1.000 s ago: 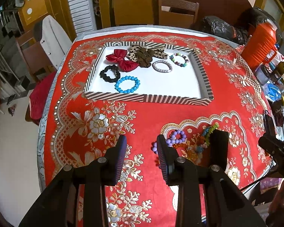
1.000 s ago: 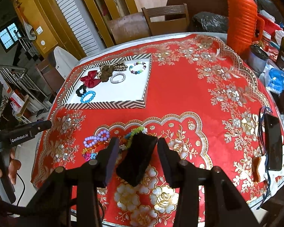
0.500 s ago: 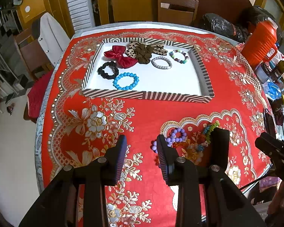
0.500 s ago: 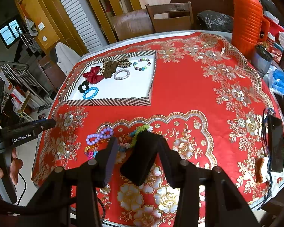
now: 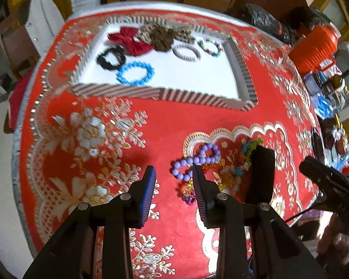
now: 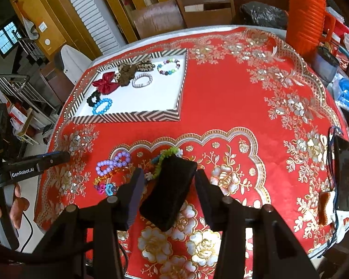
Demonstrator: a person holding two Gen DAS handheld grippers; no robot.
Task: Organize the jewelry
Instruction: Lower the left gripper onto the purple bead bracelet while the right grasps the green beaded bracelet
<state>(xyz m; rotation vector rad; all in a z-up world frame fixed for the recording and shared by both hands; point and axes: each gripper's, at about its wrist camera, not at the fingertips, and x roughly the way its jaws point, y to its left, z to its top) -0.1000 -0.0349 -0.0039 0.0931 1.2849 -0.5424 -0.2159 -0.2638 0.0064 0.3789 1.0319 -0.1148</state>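
A striped tray (image 5: 151,93) (image 6: 128,117) at the far side of the red tablecloth holds a red bow (image 5: 130,39), a brown scrunchie (image 5: 161,37), a black scrunchie (image 5: 110,58), a blue bead bracelet (image 5: 136,73) and two more bracelets. Near the front lies a loose pile: a purple bead bracelet (image 5: 195,160) (image 6: 112,162), a green and blue bracelet (image 6: 166,155) and small coloured pieces. A black pad (image 6: 168,193) lies beside them. My left gripper (image 5: 174,186) is open above the purple bracelet. My right gripper (image 6: 168,186) is open around the black pad.
An orange jug (image 6: 306,14) stands at the far right edge with bottles and clutter. A black phone (image 6: 343,172) lies at the right edge. Wooden chairs (image 6: 204,7) stand behind the table. The table edge (image 5: 18,153) is at the left.
The left wrist view has moved closer to the table and tilted; the tray now looks blurred. The right gripper has stayed around the black pad.
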